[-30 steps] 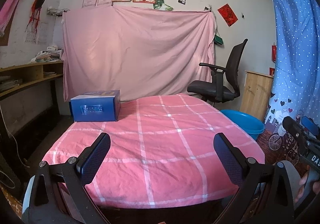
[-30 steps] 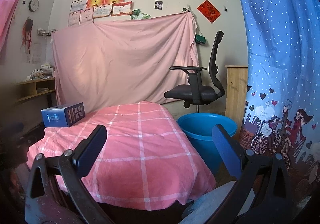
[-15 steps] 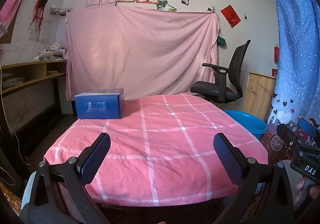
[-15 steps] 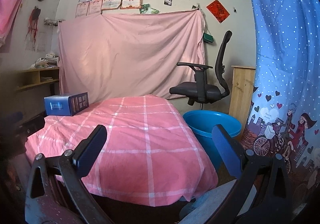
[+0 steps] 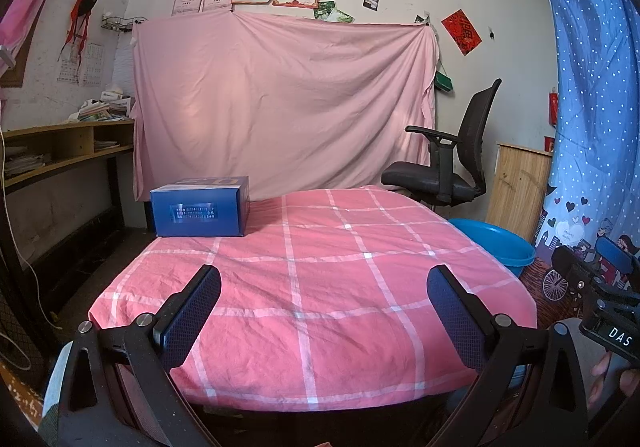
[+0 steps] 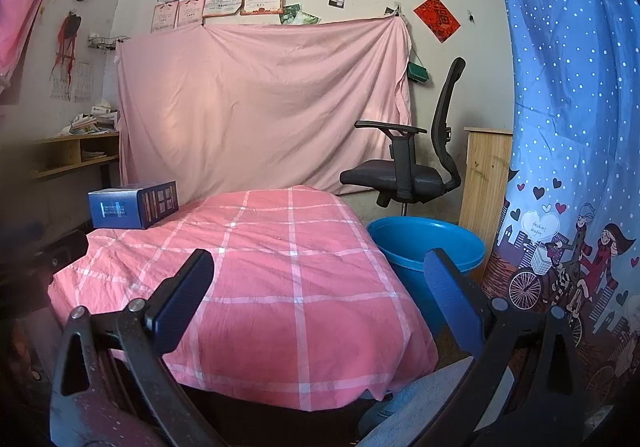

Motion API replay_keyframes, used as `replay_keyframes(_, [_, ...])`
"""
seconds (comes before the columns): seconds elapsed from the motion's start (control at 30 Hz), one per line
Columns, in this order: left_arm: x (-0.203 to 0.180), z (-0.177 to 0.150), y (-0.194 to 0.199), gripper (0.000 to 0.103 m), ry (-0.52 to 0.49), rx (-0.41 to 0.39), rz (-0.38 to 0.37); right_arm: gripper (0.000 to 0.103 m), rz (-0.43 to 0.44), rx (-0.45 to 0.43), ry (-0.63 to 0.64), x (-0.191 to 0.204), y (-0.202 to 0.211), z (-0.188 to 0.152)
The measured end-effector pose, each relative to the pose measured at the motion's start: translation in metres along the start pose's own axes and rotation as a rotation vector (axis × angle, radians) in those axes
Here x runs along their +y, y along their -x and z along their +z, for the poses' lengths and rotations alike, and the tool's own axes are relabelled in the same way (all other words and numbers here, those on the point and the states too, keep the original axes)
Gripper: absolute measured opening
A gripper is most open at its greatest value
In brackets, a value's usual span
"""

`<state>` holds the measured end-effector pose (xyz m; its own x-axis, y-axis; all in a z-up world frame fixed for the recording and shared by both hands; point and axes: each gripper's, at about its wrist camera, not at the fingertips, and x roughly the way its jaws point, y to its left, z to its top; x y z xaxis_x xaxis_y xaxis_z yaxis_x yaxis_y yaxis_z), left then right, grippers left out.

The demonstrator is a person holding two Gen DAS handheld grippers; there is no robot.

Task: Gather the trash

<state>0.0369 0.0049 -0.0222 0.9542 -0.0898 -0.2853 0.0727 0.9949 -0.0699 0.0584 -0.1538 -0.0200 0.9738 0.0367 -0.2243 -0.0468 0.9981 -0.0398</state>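
The left hand-held gripper [image 5: 323,313] is hovering with its jaws spread wide and holding nothing, facing the near edge of the desk [image 5: 360,311] under its pink checked cloth. The right hand-held gripper [image 6: 318,297] is hanging likewise open and empty. A blue box [image 5: 200,206] is sitting at the desk's far left corner; a blue basin [image 6: 426,245] is standing just beside its right edge.

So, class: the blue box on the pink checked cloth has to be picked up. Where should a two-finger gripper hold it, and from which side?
Probably across its two short end faces, coming in from the near side. The blue box lies flat at the far left corner of the cloth, long face toward us, nearer the open left gripper. The jaws may not span its length.
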Motion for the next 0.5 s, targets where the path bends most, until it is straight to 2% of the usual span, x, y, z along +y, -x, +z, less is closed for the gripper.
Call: replay_keyframes(0.5, [0.0014,0.0,-0.0004,0.101,0.0,0.001,-0.001,0.103,0.0,0.001,0.0,0.0006,-0.0002,0.0])
